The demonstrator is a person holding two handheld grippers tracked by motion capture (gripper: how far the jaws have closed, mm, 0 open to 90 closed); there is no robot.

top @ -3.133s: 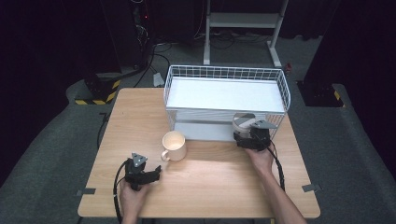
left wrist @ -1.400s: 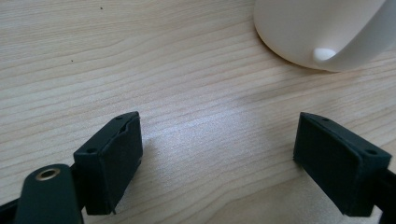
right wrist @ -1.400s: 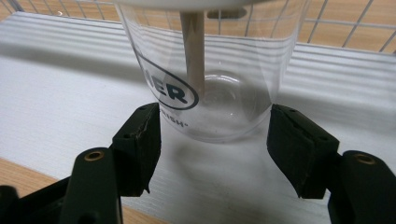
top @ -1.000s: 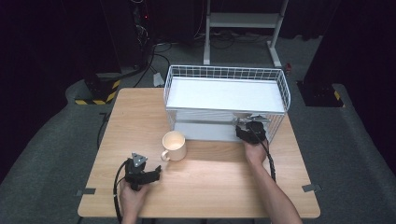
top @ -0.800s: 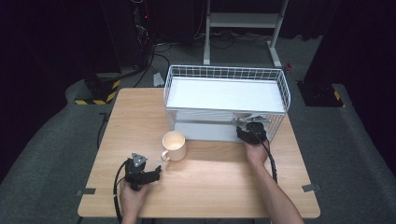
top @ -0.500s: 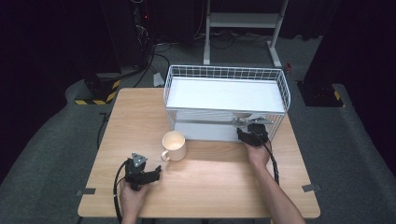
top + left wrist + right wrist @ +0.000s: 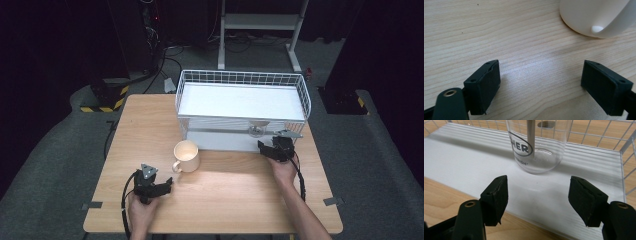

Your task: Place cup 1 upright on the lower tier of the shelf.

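Observation:
A clear glass (image 7: 537,147) with printed lettering stands upright on the white lower shelf (image 7: 461,157) of a wire rack (image 7: 242,77); from above the glass (image 7: 257,130) sits under the rack's top tray. My right gripper (image 7: 539,197) is just in front of that shelf's edge. Its jaws have just been opening, and nothing is between them; the glass stands beyond the tips. A cream mug (image 7: 185,156) rests on the table. My left gripper (image 7: 549,85) lies open on the wood, with the mug (image 7: 596,17) a little ahead of its tips.
The wooden table (image 7: 225,200) has bare room across its front and left. The rack takes up the far right part. Wire mesh (image 7: 599,132) closes the rack behind and beside the glass. Dark floor, cables and a metal stand lie beyond.
My right gripper has let go of the glass, opened, and drawn back a little toward the person; the glass stays on the lower shelf. Left gripper and mug have not moved.

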